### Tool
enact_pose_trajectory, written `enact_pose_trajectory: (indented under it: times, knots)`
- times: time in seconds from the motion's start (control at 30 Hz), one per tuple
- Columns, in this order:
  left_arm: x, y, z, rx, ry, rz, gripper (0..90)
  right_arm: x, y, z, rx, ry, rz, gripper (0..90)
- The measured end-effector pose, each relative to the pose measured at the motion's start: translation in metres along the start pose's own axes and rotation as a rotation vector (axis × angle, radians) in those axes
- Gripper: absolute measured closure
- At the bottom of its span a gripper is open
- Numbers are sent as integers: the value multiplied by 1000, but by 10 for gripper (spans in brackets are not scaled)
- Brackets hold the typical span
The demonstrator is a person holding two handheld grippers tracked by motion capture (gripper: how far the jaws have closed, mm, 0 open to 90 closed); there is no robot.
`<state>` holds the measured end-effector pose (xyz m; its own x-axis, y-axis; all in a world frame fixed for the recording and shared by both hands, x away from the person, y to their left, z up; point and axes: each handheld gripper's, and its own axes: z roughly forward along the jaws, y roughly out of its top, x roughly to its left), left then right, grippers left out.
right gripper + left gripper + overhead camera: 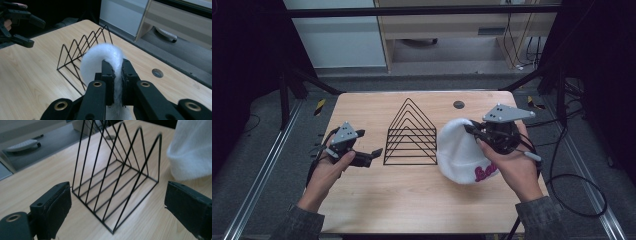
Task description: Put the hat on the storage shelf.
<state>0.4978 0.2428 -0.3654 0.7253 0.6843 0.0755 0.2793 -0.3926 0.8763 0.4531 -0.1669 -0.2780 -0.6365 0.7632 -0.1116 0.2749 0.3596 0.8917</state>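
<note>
Pinching a soft white beanie (460, 152) with pink lettering, the right tongs (473, 130) clamp its fabric; left tongs (371, 156) gape.

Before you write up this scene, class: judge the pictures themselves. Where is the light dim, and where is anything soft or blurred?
High view: dim, dark at both sides; the table lit evenly. Left gripper view: bright, the wire rack sharp, its tops slightly smeared. Right gripper view: the white hat looks soft and glowing, the right gripper clamped on it is dark.
</note>
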Motion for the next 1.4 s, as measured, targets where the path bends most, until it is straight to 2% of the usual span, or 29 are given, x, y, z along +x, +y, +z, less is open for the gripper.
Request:
enact_pose_trajectory:
  times: [0.07,0.17,0.23,0.3,0.4,0.43,0.53,0.6,0.7,0.87,1.03,1.2,1.4]
  knots:
    - [2,12,-1,-29,7,-6,55,-6,7,1,-1,2,25,835]
    - [3,26,-2,-49,-6,-1,56,-13,17,1,-1,-16,25,835]
    - [3,33,-2,-36,8,21,63,-17,28,-1,-18,-32,23,834]
    - [3,40,-2,-19,1,34,82,-21,38,-4,-37,-50,19,834]
    - [1,43,-3,-23,-37,13,96,-27,50,-6,-55,-71,16,834]
    - [0,44,-4,-20,-41,19,105,-28,53,-6,-57,-76,18,835]
    - [-1,46,-4,-12,-39,49,120,-35,65,-7,-80,-77,35,835]
    - [-1,49,-5,-20,-40,44,130,-41,72,-6,-86,-75,62,835]
    - [-1,54,-4,-30,-37,35,139,-44,82,-6,-102,-87,61,835]
    - [-5,64,-1,-41,-47,41,147,-45,98,-3,-126,-103,59,835]
    - [-11,74,2,-65,-55,46,162,-45,107,4,-168,-101,83,835]
    - [-15,80,4,-84,-65,44,177,-43,116,13,-184,-108,76,836]
    - [-22,82,10,-77,-76,58,186,-37,126,15,-207,-93,77,836]
